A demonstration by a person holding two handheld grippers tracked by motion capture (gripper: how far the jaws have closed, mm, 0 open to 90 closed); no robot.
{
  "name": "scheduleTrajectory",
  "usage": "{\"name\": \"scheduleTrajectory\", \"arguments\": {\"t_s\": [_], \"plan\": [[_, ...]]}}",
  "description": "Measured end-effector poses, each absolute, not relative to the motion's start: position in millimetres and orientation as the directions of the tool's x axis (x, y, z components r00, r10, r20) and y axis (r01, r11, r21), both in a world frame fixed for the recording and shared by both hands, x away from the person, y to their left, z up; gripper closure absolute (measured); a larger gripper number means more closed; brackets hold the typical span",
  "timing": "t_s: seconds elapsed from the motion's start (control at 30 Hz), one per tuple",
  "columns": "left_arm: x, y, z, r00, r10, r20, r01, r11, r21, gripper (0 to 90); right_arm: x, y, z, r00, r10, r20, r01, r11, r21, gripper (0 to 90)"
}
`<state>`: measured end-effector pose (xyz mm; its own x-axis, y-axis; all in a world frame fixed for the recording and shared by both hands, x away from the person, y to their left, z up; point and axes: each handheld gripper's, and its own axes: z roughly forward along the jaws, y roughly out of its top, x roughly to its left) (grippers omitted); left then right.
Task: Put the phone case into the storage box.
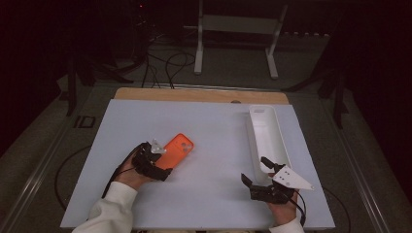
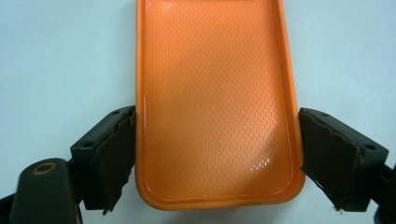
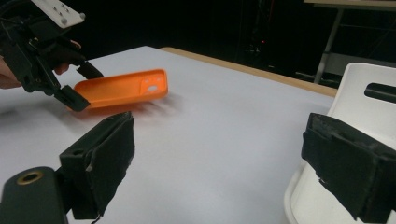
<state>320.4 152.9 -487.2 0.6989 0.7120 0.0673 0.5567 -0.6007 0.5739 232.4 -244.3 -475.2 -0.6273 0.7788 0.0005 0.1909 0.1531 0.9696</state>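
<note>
While the left gripper (image 1: 156,156) pinches the near end of the orange phone case (image 2: 217,100) by its long edges, lifting seems under way; carrying it right to the white tray (image 1: 279,141) would follow. Right of the glossy, dimpled case, the right gripper (image 1: 256,171) waits spread, empty.

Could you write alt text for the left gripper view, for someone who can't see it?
An orange phone case lies open side up on a pale table, its rounded end between the left gripper's two black jaws. Both jaws touch the case's long edges.
</note>
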Motion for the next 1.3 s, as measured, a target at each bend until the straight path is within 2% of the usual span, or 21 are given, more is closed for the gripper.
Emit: {"name": "scheduleTrajectory", "arguments": {"t_s": [0.37,0.83,1.3], "plan": [[312.2,161.0,-479.8,0.654,0.751,0.089,0.529,-0.539,0.656,16.3,232.7,-242.9,-474.3,-0.627,0.779,0.002,0.192,0.152,0.97,9.4],[295.0,162.5,-472.0,0.625,0.767,0.148,0.437,-0.5,0.748,16.3,234.7,-239.0,-471.1,-0.632,0.775,0.015,0.199,0.143,0.97,9.3],[289.3,161.9,-465.2,0.623,0.763,0.17,0.39,-0.492,0.779,16.3,240.8,-234.9,-465.6,-0.644,0.764,0.037,0.223,0.141,0.964,9.1]]}}
